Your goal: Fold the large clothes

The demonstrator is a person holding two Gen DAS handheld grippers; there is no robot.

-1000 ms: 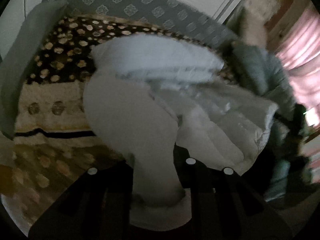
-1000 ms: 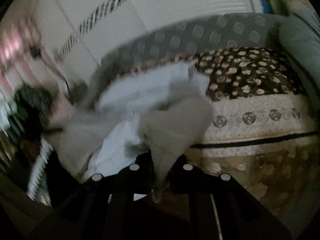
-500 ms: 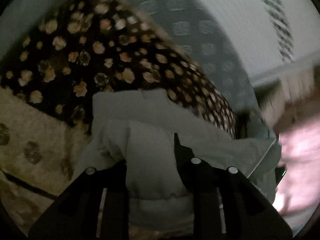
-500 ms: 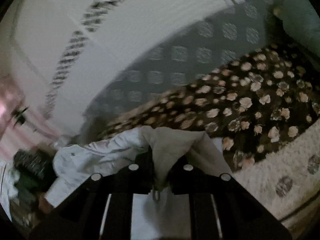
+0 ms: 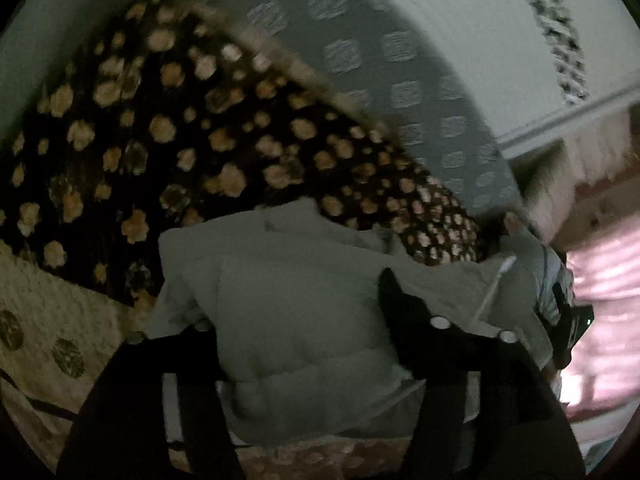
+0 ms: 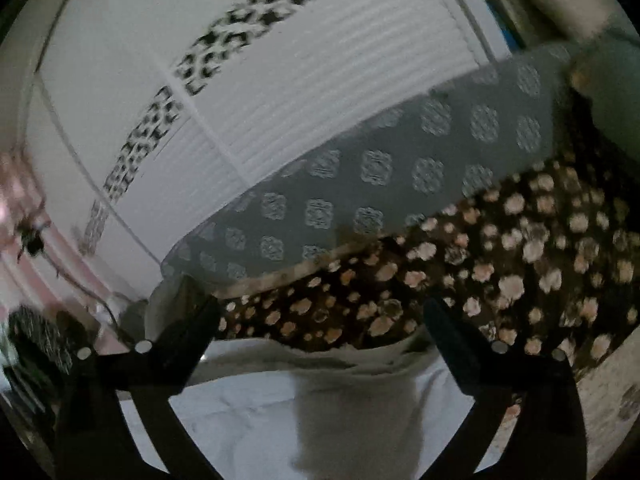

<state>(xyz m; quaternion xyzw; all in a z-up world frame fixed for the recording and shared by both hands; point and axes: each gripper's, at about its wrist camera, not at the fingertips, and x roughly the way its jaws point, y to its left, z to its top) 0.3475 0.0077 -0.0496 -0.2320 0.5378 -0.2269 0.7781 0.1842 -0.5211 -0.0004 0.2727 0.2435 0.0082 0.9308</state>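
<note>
- Your pale grey-white padded quilted jacket (image 5: 304,320) lies bunched on the bed, on the dark brown blanket scattered with tan flower blotches (image 5: 160,140), with its far edge reaching onto the dark patterned part.
- In the left wrist view a thick puffy fold of the jacket fills the space between the two black fingers of your left gripper (image 5: 296,328); its jaws are opening, and the fabric sits between them without looking pinched, though the left fingertip is half buried in the cloth, so contact there is hard to judge.
- In the right wrist view your right gripper (image 6: 320,320) has its jaws spread very wide and opening; a narrow grey strip of the jacket (image 6: 356,400) runs up the middle of the gap, clear of both fingers, over a whiter smooth layer of the same garment.
- Beyond the jacket's edge the flowered blanket continues, and toward the near side it changes to a cream band with round dark medallions (image 5: 60,344).
- Behind the bed stands a grey upholstered headboard with pale ornamental motifs (image 6: 380,172).
- Above that is a white ribbed wardrobe door with a black-and-white patterned strip (image 6: 280,80).
- At the far right of the left wrist view you have pink drapery (image 5: 600,272), blurred.
</note>
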